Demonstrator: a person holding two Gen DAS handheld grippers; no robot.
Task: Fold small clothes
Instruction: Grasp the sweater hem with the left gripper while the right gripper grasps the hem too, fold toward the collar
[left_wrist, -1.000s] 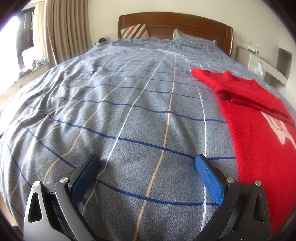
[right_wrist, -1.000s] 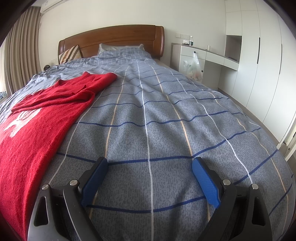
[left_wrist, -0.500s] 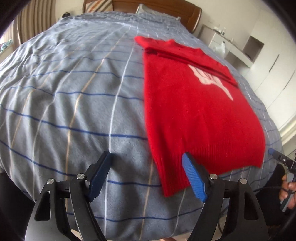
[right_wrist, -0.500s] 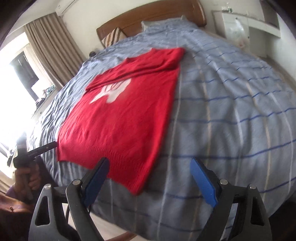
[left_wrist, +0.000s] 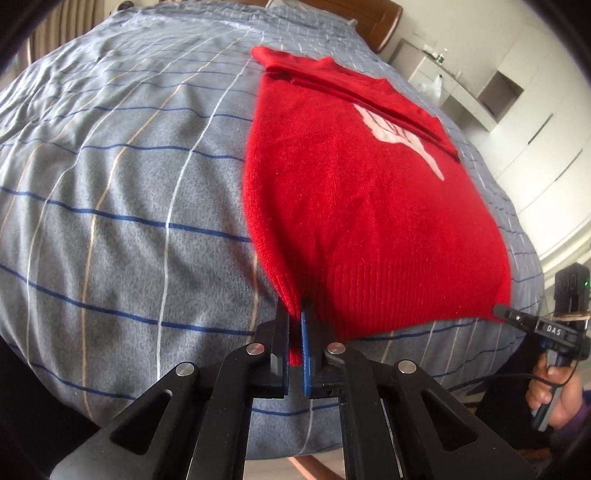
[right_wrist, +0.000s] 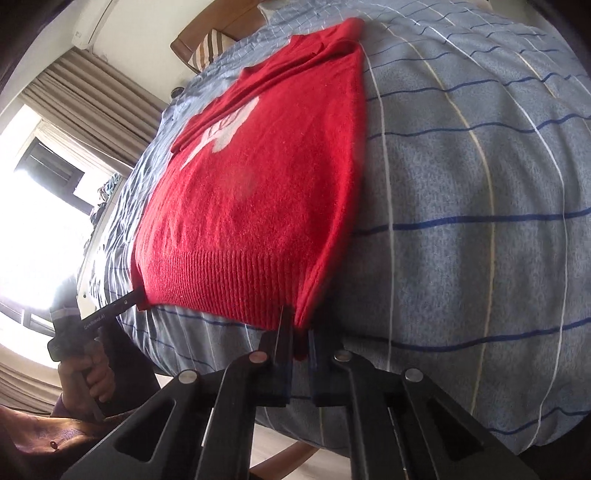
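left gripper (left_wrist: 297, 332) now clamped on red sweater (left_wrist: 354, 206) hem corner, right gripper (right_wrist: 298, 341) pinching the other corner, both jaws just closed from wide apart

Daylight lit both views brightly, and in the right wrist view the window (right_wrist: 40, 229) at the left was blown out to white glare that washed over the hand below it. Fisheye distortion bulged the bed (left_wrist: 122, 192) into a dome and bent its stripes, with dark vignetting in the corners. The red sweater (left_wrist: 354, 206) showed slight blur along its edges, and shadows were soft.
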